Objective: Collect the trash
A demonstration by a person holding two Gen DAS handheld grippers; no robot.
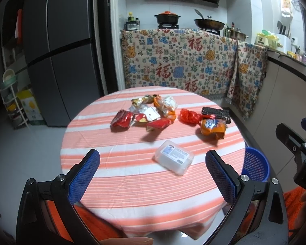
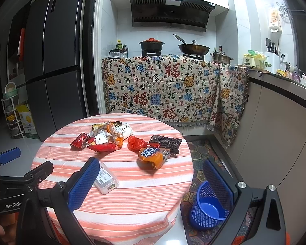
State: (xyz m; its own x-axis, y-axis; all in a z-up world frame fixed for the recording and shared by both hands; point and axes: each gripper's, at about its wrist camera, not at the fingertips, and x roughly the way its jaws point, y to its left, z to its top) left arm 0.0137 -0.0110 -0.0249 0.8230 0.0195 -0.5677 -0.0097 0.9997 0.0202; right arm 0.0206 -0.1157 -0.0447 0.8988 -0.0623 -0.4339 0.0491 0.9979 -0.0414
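Striped round table point(image 1: 132, 183), wrappers point(image 1: 144, 114), plastic box point(image 1: 174, 157)

"GenRob" stood on the left gripper point(image 2: 14, 192) body | 福 repeated across the patterned cloth point(image 2: 165, 87) | other labels were unreadable

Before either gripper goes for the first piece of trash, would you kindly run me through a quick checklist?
1. Left gripper open and empty: ok.
2. Right gripper open and empty: ok.
3. Bin upright on the floor beside the table, nothing visible inside: ok.
4. Wrappers still on the table, in a loose pile: ok.
5. Clear box lies nearest the left gripper, apart from the pile: ok; whether it counts as trash: cannot tell.
6. Orange bag overlaps the dark mesh, so lifting one may drag the other: not ok.
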